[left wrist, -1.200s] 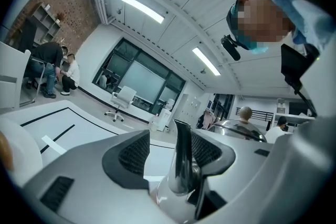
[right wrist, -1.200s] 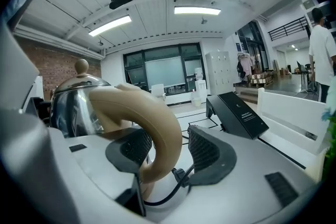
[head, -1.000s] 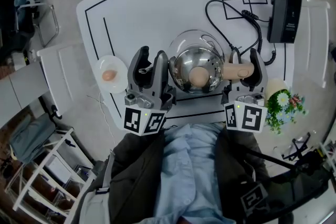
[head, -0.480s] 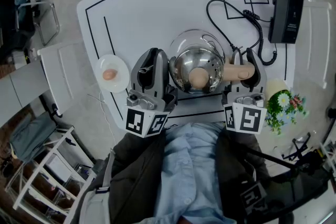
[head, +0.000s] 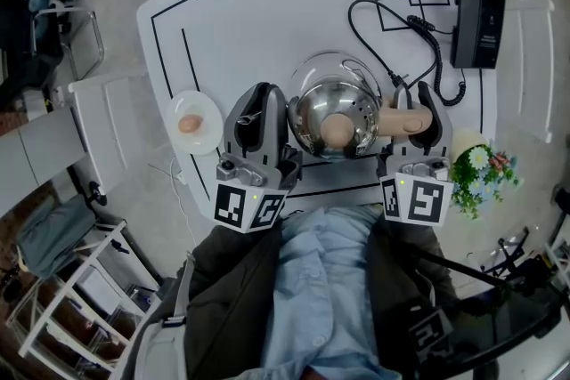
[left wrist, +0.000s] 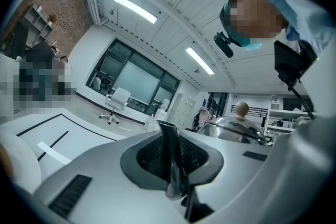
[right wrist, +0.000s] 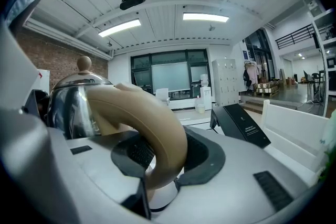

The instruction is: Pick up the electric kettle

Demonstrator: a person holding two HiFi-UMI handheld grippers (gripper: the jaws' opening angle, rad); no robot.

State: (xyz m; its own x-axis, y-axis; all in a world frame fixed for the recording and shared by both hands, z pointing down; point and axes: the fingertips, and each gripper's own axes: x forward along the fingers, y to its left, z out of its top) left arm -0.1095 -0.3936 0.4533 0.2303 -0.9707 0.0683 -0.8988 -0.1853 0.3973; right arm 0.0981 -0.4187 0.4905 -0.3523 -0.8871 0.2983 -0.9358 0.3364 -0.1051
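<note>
The steel electric kettle (head: 334, 116), with a tan lid knob, stands on the white table (head: 267, 4) close to its near edge. My left gripper (head: 260, 98) sits at the kettle's left side; its jaws have just been closing, and in the left gripper view the pads pinch the thin steel spout (left wrist: 172, 157). To the kettle's right, my right gripper (head: 416, 95) has just been closing too, and its jaws are shut on the tan curved handle (right wrist: 152, 123). The kettle's dome (right wrist: 73, 97) shows behind that handle.
A white plate (head: 207, 113) with an egg (head: 188, 124) lies left of the left gripper. A black box (head: 478, 9) and its coiled cable (head: 419, 40) lie at the back right. Flowers (head: 476, 169) stand at the near right corner. White seats flank the table.
Both pairs of jaws have closed from wide apart: the left onto the spout, the right onto the handle. Neither hand has shifted and the kettle stays in place.
</note>
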